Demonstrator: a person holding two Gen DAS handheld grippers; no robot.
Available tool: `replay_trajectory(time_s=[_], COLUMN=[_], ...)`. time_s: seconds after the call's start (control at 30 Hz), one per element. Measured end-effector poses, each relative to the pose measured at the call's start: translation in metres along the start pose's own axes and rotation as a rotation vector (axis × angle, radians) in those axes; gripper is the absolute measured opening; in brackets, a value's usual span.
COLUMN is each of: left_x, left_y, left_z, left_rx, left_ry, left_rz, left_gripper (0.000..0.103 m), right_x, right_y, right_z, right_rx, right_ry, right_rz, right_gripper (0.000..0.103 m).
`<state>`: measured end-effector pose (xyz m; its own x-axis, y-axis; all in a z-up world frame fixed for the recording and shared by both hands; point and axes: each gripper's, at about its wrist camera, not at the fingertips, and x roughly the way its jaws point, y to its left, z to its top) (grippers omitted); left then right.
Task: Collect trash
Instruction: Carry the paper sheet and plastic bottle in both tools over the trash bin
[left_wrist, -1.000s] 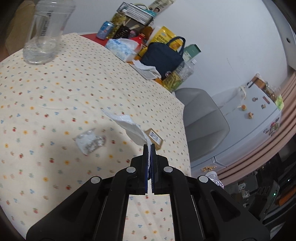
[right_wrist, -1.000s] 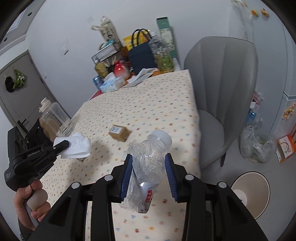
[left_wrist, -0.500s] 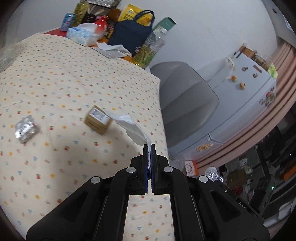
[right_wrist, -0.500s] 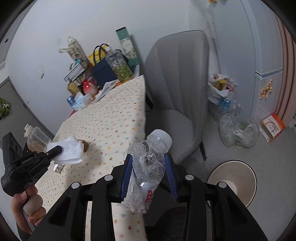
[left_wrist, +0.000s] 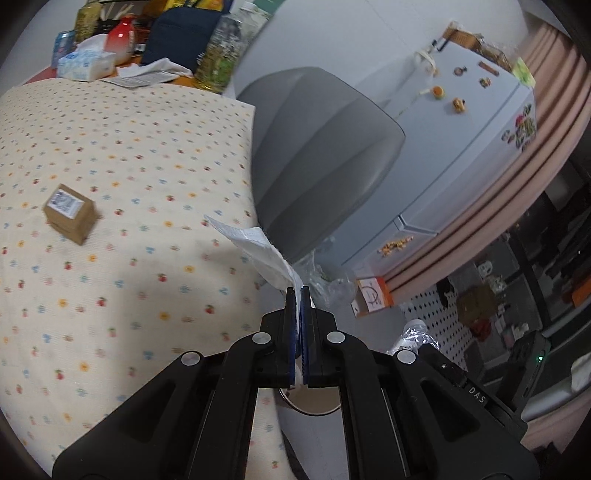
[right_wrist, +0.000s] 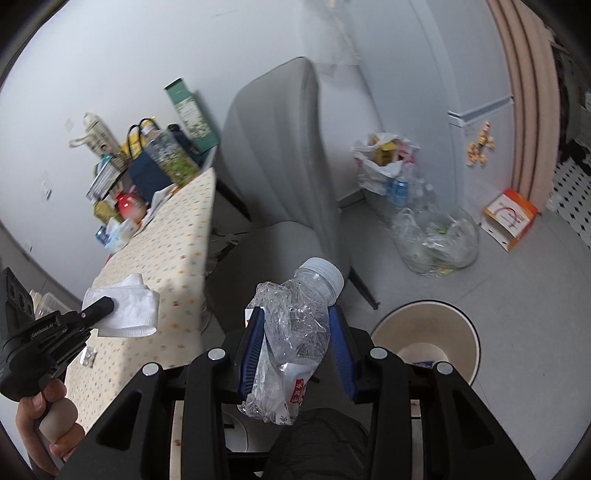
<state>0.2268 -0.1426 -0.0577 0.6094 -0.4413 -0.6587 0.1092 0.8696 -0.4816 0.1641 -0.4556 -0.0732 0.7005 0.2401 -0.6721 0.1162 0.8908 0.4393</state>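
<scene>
My left gripper (left_wrist: 298, 295) is shut on a white paper tissue (left_wrist: 258, 251) and holds it over the table's right edge; the tissue also shows in the right wrist view (right_wrist: 127, 312). My right gripper (right_wrist: 297, 347) is shut on a crushed clear plastic bottle (right_wrist: 295, 325) with a white cap, held in the air beside the table, above the floor. A round beige bin (right_wrist: 424, 339) stands on the floor just right of the bottle. A small brown cardboard box (left_wrist: 70, 213) and a crumpled foil scrap (right_wrist: 88, 357) lie on the dotted tablecloth (left_wrist: 110, 147).
A grey chair (right_wrist: 280, 177) stands by the table's far side. Clear bags of bottles (right_wrist: 436, 236) and an orange box (right_wrist: 511, 218) sit on the floor by the fridge (left_wrist: 461, 129). Bags, bottles and a tissue pack (left_wrist: 86, 66) crowd the table's far end.
Both grippers have swung to the right, away from the table and toward the floor side. The bin has come closer in the right wrist view. Both holds are unchanged.
</scene>
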Motion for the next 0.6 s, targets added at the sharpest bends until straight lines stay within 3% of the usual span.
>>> replay_trajectory(time_s=[0.37, 0.4, 0.47, 0.6], left_x=[0.055, 0.058, 0.065, 0.075], left_y=[-0.044, -0.047, -0.055, -0.066], left_z=[-0.018, -0.019, -0.023, -0.026], left_rx=[0.071, 0.078, 0.095, 0.121], left_ry=[0.112, 0.118, 0.133, 0.160], left_rz=[-0.012, -0.011, -0.010, -0.012], left_gripper=[0.003, 0.003, 0.003, 0.003], right_x=[0.017, 0.020, 0.022, 0.020], right_y=[-0.056, -0.063, -0.073, -0.093], right_z=[0.004, 0.004, 0.003, -0.002], right_rx=[0.119, 0.136, 0.161, 0.188], right_ry=[-0.002, 0.004, -0.003, -0.015], right_rz=[-0.077, -0.081, -0.083, -0.102], right_gripper=[0.039, 0.041, 0.069, 0.071])
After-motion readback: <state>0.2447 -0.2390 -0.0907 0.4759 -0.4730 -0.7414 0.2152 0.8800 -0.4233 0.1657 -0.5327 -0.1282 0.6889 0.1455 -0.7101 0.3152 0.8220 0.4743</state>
